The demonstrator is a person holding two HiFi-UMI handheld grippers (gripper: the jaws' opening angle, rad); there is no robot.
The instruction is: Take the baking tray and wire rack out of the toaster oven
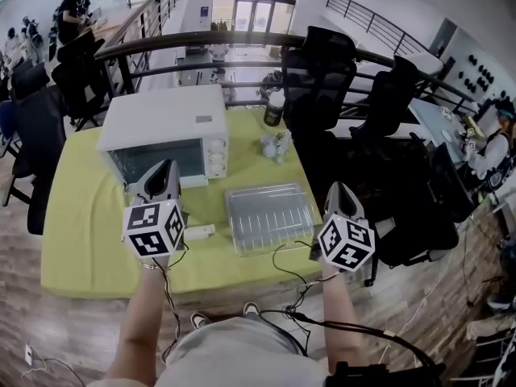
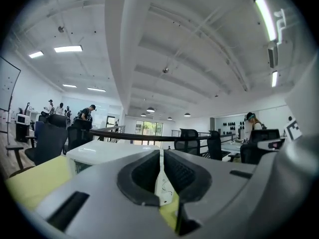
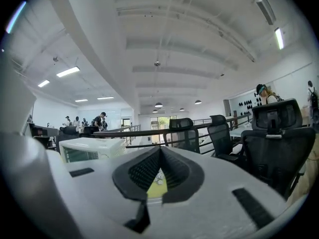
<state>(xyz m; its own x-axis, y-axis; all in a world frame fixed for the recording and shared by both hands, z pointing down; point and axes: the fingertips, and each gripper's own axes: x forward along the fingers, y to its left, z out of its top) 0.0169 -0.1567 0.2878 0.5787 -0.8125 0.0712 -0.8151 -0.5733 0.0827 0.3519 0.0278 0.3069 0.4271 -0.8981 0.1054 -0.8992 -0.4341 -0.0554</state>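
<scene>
1. Hovering over the near edge of the surface [image 1: 81,216], the left claw [image 1: 166,169] and right claw [image 1: 339,189] both point roughly level towards the far side, one on each side of the tray.
2. The left gripper view shows the left claw [image 2: 162,176] closed to a thin slit with nothing in it. The right gripper view shows the right claw [image 3: 159,173] pressed fully together, also empty.
3. The baking tray [image 1: 229,216] lies flat on the yellow-green cloth in front of the toaster oven [image 1: 165,127] and a little to its right, well clear of it. The ribbed lines across it look like the wire rack [image 1: 271,219] resting inside, though the head view is too small to be sure.
4. By that reading both pieces are out of the oven, and its glass front looks closed.
5. Handling, as a judgement:
   - The tray is thin sheet metal, so it should be light, stiff and slick. It is best pinched at a raised rim on a short side, with a claw on each end to keep it level.
   - The rack is loose wire that could slide or rattle off if the tray tips. Grip it by its outer frame bar rather than by a thin cross wire.
</scene>
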